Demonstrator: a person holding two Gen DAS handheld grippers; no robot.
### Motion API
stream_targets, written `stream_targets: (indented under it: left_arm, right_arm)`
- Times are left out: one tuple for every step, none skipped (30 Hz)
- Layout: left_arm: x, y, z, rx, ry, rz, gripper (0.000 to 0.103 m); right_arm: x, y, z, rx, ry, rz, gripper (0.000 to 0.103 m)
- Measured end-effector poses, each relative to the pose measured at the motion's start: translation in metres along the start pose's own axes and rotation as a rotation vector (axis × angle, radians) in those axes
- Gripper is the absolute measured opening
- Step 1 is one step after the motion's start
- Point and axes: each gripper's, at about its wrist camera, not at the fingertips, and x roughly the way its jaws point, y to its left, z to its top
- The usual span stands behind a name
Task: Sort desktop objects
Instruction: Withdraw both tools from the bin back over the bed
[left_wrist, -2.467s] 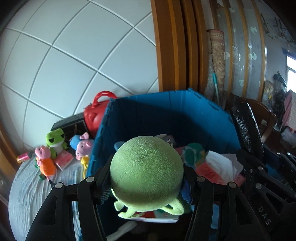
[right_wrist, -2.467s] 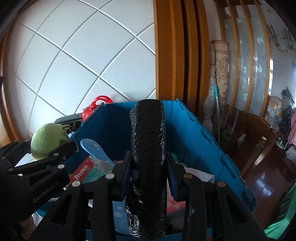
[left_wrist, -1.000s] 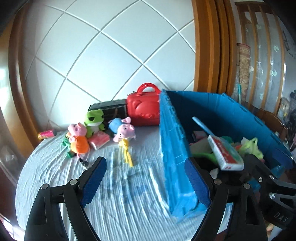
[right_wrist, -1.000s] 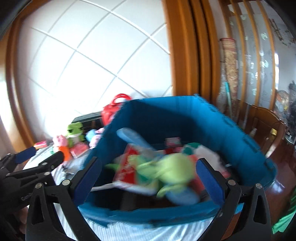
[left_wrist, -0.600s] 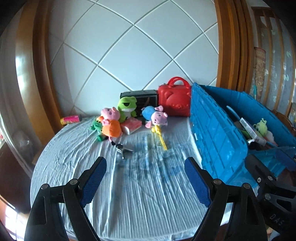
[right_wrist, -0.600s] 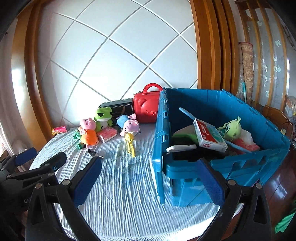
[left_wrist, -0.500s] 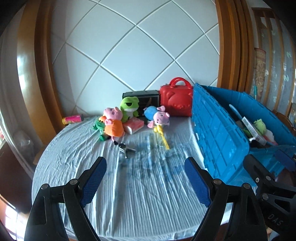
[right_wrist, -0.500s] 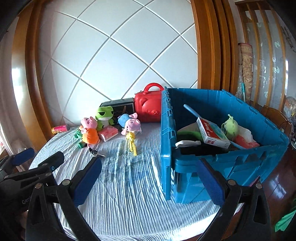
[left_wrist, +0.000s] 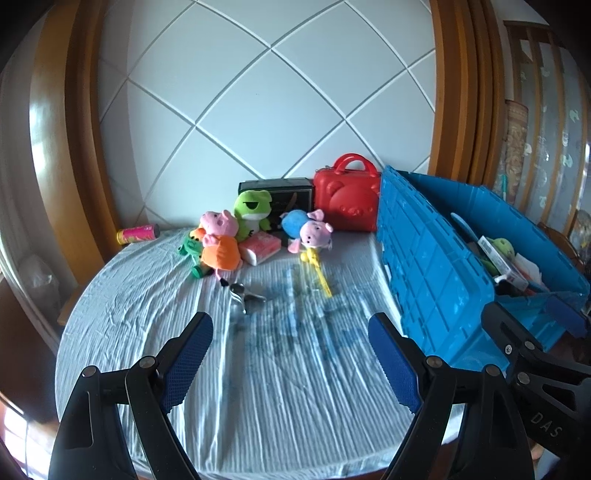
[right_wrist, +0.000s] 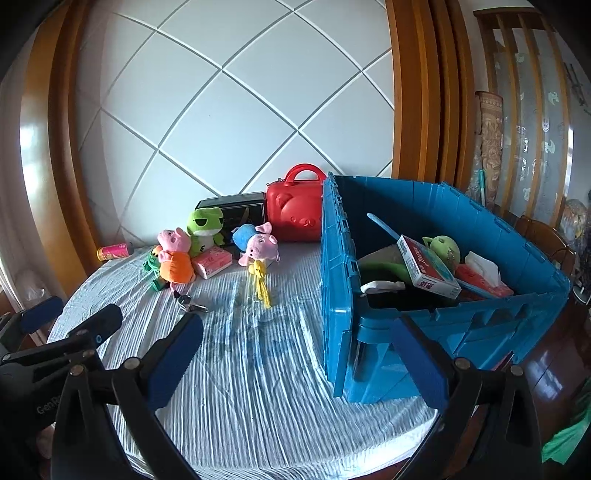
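My left gripper (left_wrist: 290, 360) is open and empty above the near part of the table. My right gripper (right_wrist: 297, 363) is open and empty near the front corner of the blue bin (right_wrist: 334, 295). The bin (left_wrist: 417, 258) holds a green plush ball toy (right_wrist: 443, 249), a red and white box (right_wrist: 424, 267), a tissue pack and other things. On the cloth lie an orange pig plush (left_wrist: 218, 243), a green frog plush (left_wrist: 253, 214), a blue pig plush (left_wrist: 306, 230), a pink tissue pack (left_wrist: 260, 249), keys (left_wrist: 245, 295) and a yellow toy (left_wrist: 319, 273).
A red bear case (left_wrist: 347, 203) and a black box (left_wrist: 291, 190) stand against the tiled wall. A pink can (left_wrist: 136, 234) lies at the far left edge. The round table has a blue-white cloth (left_wrist: 280, 369). Wooden frames and a chair stand to the right.
Both grippers let go of the green plush and the black roll over the bin, opened, and drew back. The view has swung left to take in the toys on the table.
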Motion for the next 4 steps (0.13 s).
stream_targets:
  left_arm:
    - [-0.0005,-0.0014,0.0002,0.002,-0.005,0.002,0.087]
    - [-0.0009,-0.0028,0.0005,0.005,-0.01,0.003,0.087]
    - [-0.0012,-0.0041,0.0008,0.004,-0.01,0.001,0.087]
    - [-0.0018,-0.0049,0.001,0.003,-0.01,-0.002,0.087]
  right_arm:
    - [0.001,-0.001,0.0004,0.003,0.001,-0.002,0.103]
    - [0.0021,-0.0021,0.0007,0.006,0.002,-0.004,0.103]
    - [0.0024,-0.003,0.0011,0.008,0.002,-0.006,0.103]
    - [0.0024,-0.004,0.0015,0.008,0.001,-0.007,0.103]
